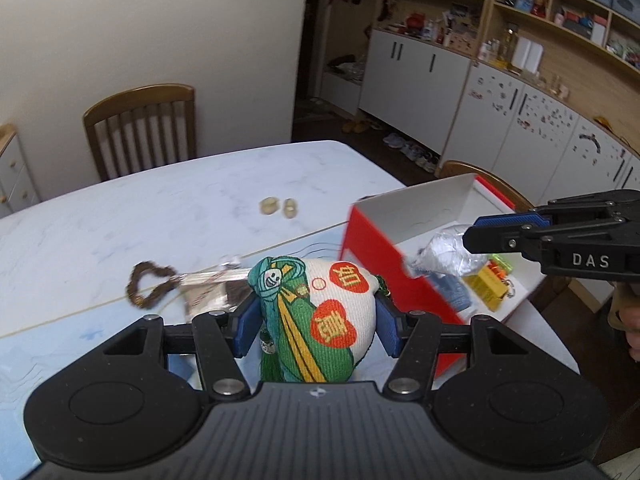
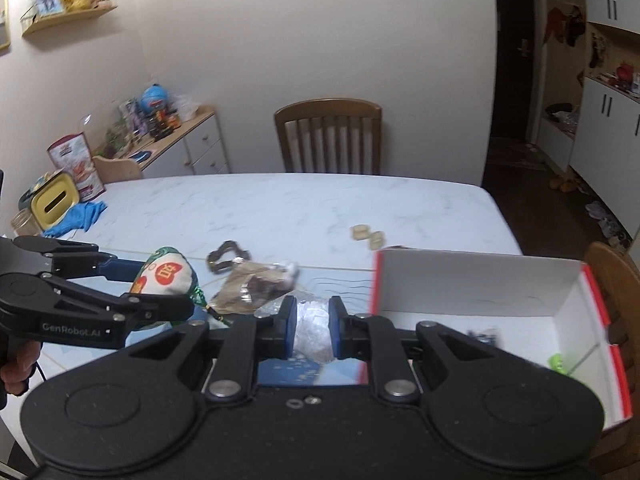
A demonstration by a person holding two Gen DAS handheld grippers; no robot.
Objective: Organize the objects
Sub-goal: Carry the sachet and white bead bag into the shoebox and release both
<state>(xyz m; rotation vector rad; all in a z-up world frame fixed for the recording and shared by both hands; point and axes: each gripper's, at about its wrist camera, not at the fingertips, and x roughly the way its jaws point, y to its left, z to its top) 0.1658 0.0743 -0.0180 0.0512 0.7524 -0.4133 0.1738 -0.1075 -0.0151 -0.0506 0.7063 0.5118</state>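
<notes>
Held nearest the lens, the embroidered pouch (image 1: 320, 312) sits clamped between the blue pads of the left claw (image 1: 316, 316), lifted just beside the red wall of the box (image 1: 372, 256). Beyond it, the worktop (image 1: 180, 208) carries what is left to sort. The box, red outside and white inside, stands open at the worktop's near right corner and already holds a few things: a blue item (image 1: 452, 292), a yellow packet (image 1: 490, 286) and a small green piece (image 2: 558, 362). The right claw (image 2: 313, 330) is closed narrowly on a crumpled silver foil bag (image 2: 312, 332), which the left view shows hanging over the box's inside. Judging from this, the sorting is roughly midway: two items are in transit. Remaining loose are a clear packet with dark contents (image 2: 256, 286), a brown bead bracelet (image 2: 226, 260) and two small pale nuggets (image 2: 368, 236) farther off.
</notes>
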